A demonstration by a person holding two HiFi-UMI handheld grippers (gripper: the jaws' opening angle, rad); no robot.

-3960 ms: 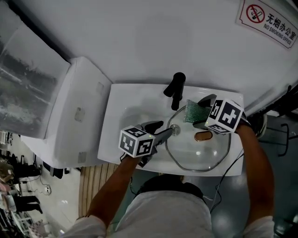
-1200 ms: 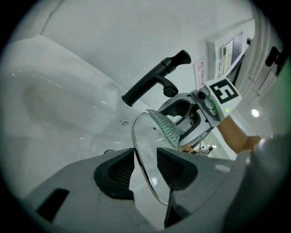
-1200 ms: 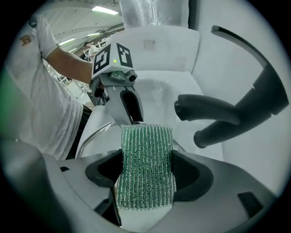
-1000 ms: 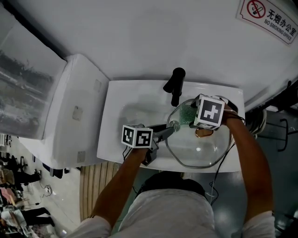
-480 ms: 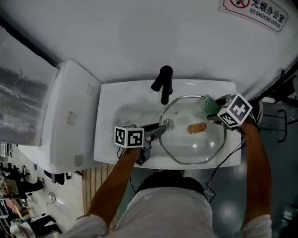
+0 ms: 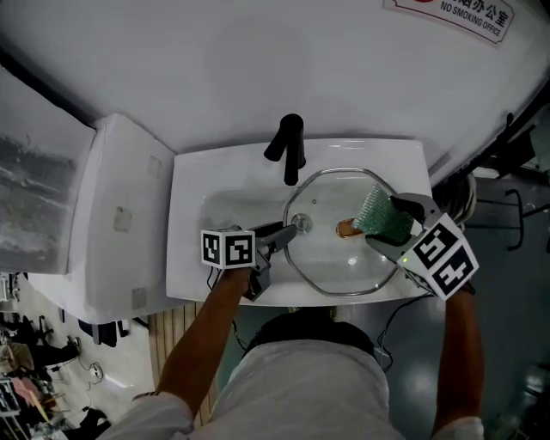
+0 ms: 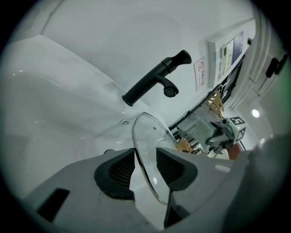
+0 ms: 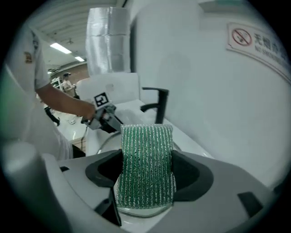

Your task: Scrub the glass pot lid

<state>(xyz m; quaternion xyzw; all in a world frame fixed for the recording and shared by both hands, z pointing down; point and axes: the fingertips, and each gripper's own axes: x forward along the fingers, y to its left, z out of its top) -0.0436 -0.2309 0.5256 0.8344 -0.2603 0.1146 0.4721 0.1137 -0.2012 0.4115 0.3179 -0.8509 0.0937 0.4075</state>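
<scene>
White sink (image 6: 185, 258) set against a white wall (image 6: 215, 60), w/ a black tap (image 6: 288, 148) at its back edge, spout aimed down at the basin. A white cabinet (image 6: 120, 206) butts the sink's left side. There's a no-smoking sign (image 6: 451, 10) on the wall, top right. The tap spout hangs just behind the lid's back-left edge, near the L gripper's tip, so it's tight there. The glass lid (image 6: 331, 262) lies over the basin, filling approx its right half, w/ a brown knob (image 6: 346, 229) near the middle. The L gripper (image 6: 288, 234) comes in from the left, jaws clamped on the lid's left rim. In the left gripper view the lid (image 7: 148, 173) runs edge-on btwn the two dark pads (image 7: 119, 172). The R gripper (image 6: 391, 225) comes in from the right-front, jaws pinched tight on a green scrub pad (image 6: 375, 213). The pad sticks out past the tips over the lid's back-right part, just right of the knob. In the right gripper view the scrub pad (image 8: 146, 159) fills the whole gap btwn the jaws. Can't tell if it actually touches the glass.
</scene>
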